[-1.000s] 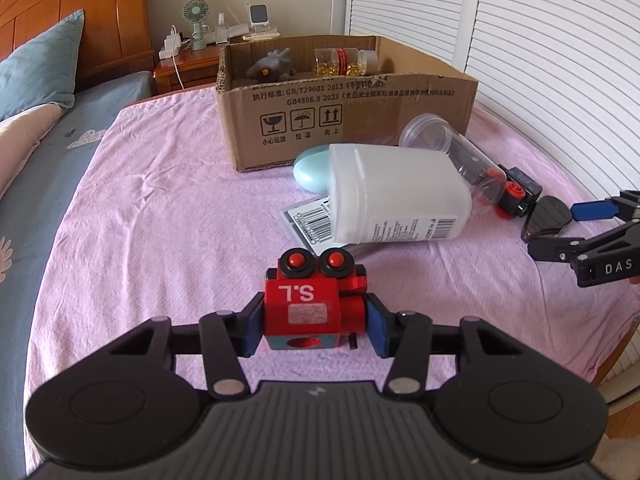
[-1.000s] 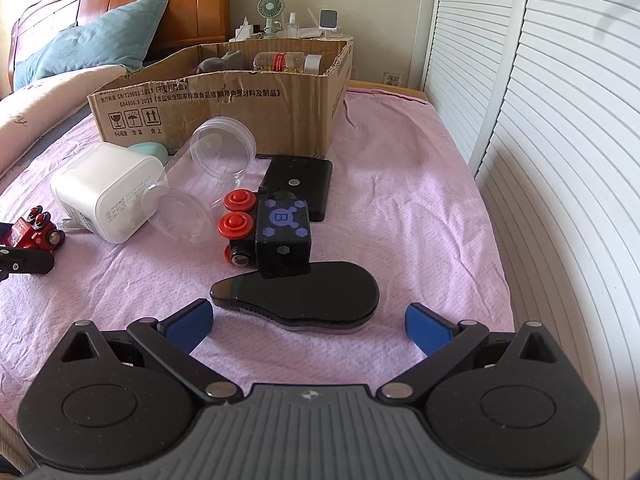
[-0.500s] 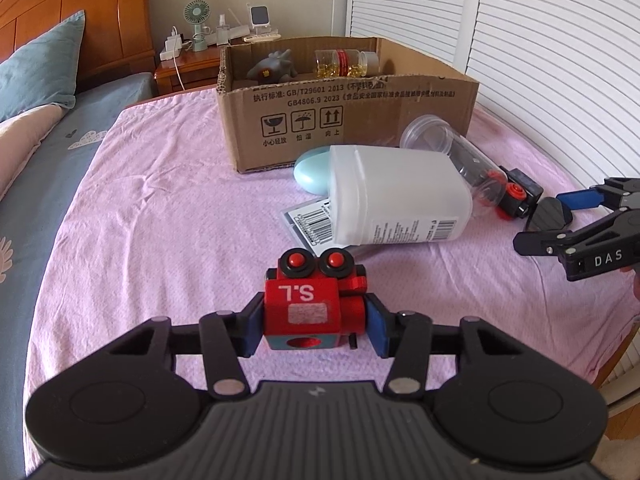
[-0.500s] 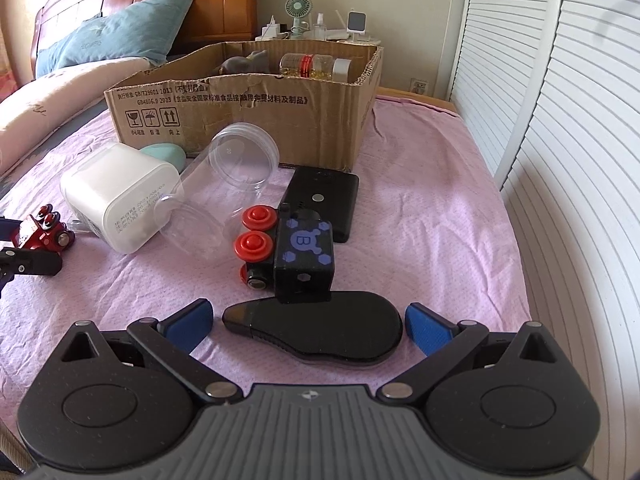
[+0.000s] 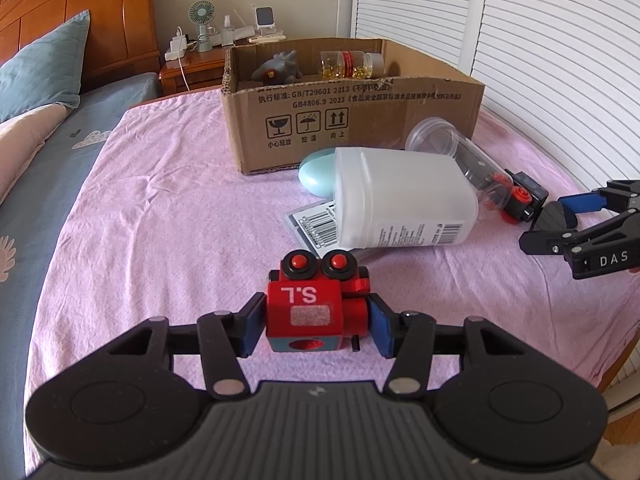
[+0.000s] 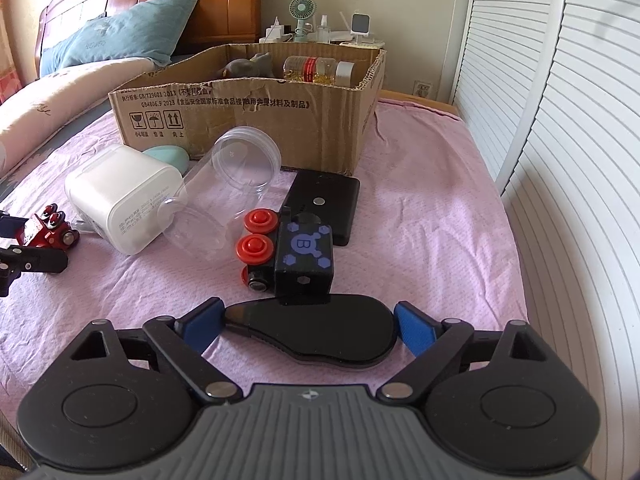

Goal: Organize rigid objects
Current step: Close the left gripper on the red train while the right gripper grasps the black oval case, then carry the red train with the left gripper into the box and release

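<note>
Over on the far left there's the wooden headboard [image 6: 168, 12] and a teal pillow [image 6: 120, 38], with the pink sheet [image 5: 160, 200] covering the bed where everything's laid out.

My left gripper [image 5: 316, 326] has the red toy train [image 5: 316, 304] sitting between its blue pads, lying on the sheet. The jaws are opening right now: the left pad sits right against the red block and I can see a sliver of gap on the right side, so it isn't really clamped anymore.

Just past that is the white tub [image 5: 404, 200] lying on its side, with a mint egg-shaped thing [image 5: 318, 174] tucked behind it and a barcode sheet [image 5: 316, 224] poking out underneath. The clear jar [image 6: 236, 184], also on its side, leans against the tub.

Behind all of it sits the cardboard box [image 6: 256, 120], open top, with a grey toy figure [image 6: 250, 66] and a bottle of yellow capsules [image 6: 316, 69] already inside.

Moving right: the black toy train [image 6: 300, 258] with red wheels, resting partly on a flat black box [image 6: 326, 204].

Right in front of it, the black oval case [image 6: 320, 334] lies on the sheet between my right gripper's [image 6: 308, 326] fingers. Those jaws are closing, with the pads right at the case's two ends, but I can't see them squeezing yet.

The white louvered doors [image 6: 560, 160] run down the right side.
</note>
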